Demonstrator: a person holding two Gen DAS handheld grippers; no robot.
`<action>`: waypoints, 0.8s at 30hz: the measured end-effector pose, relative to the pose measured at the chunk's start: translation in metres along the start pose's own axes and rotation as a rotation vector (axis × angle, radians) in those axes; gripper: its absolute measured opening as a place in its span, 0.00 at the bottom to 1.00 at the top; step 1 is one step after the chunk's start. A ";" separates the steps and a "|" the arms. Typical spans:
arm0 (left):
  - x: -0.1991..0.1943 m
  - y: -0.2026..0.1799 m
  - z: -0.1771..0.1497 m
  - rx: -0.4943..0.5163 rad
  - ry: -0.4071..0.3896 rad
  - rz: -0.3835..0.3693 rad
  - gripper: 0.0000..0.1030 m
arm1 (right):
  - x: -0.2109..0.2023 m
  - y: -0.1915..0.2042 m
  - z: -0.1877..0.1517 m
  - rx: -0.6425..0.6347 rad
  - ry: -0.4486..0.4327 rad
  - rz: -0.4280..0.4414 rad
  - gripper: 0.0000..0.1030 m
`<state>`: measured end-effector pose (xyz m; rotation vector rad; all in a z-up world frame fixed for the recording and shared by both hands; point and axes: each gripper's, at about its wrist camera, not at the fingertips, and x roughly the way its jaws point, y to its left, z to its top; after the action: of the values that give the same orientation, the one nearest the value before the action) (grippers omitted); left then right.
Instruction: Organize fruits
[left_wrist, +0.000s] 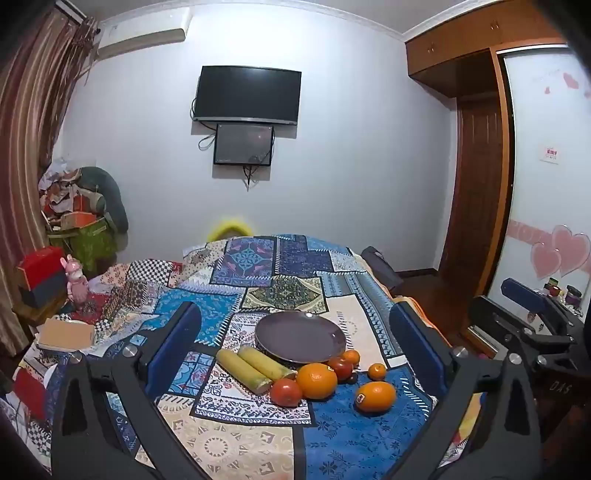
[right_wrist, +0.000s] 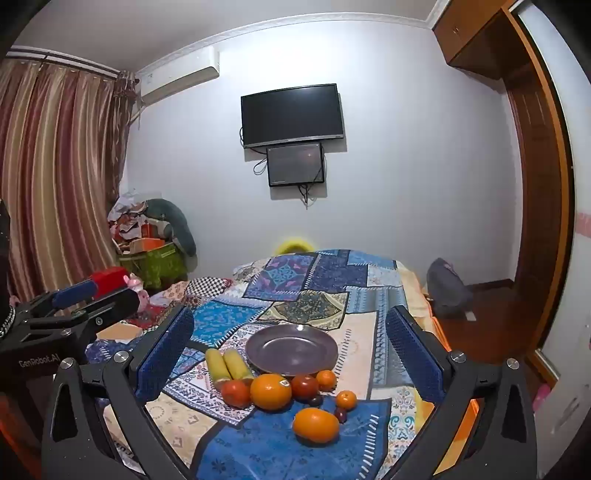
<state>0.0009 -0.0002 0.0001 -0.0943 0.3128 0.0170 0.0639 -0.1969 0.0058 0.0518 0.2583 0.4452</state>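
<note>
- Fruits lie loose on the patchwork bedspread (left_wrist: 288, 280) in the left wrist view, all just in front of a round grey plate (left_wrist: 301, 336) that holds nothing.
- Two yellow corn cobs (left_wrist: 251, 367) lie side by side at the plate's left edge; a red tomato (left_wrist: 286, 392) touches a large orange (left_wrist: 317, 380), and a second large orange (left_wrist: 375, 396) with a sticker sits apart to the right, a small tangerine (left_wrist: 377, 371) behind it.
- The left gripper (left_wrist: 295, 350) hangs over the bed with its blue-padded jaws spread wide, nothing between them; the right gripper (left_wrist: 532, 306) shows at the right edge.
- In the right wrist view the same plate (right_wrist: 291, 349) is bare; the corn cobs (right_wrist: 225, 363), tomato (right_wrist: 236, 393) and stickered orange (right_wrist: 271, 391) crowd its near rim, a darker tomato (right_wrist: 304, 386) beside them.
- The nearest orange (right_wrist: 316, 424) lies alone on a blue patch, a small dark fruit (right_wrist: 340, 414) touching it.
- The right gripper (right_wrist: 291, 354) is also spread wide and holds nothing; the left gripper (right_wrist: 85, 295) shows at the left.
- A television (right_wrist: 291, 114) hangs on the far wall.
</note>
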 end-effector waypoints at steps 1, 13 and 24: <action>0.001 0.000 0.000 0.004 0.001 -0.002 1.00 | 0.000 0.000 0.000 0.007 -0.002 0.003 1.00; -0.012 -0.006 0.004 0.044 -0.068 0.020 1.00 | 0.001 0.000 -0.001 0.002 0.000 -0.003 1.00; -0.012 -0.011 0.002 0.054 -0.082 0.042 1.00 | -0.005 -0.001 0.001 0.010 -0.010 -0.005 1.00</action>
<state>-0.0092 -0.0109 0.0070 -0.0334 0.2327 0.0537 0.0599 -0.1997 0.0074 0.0628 0.2503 0.4387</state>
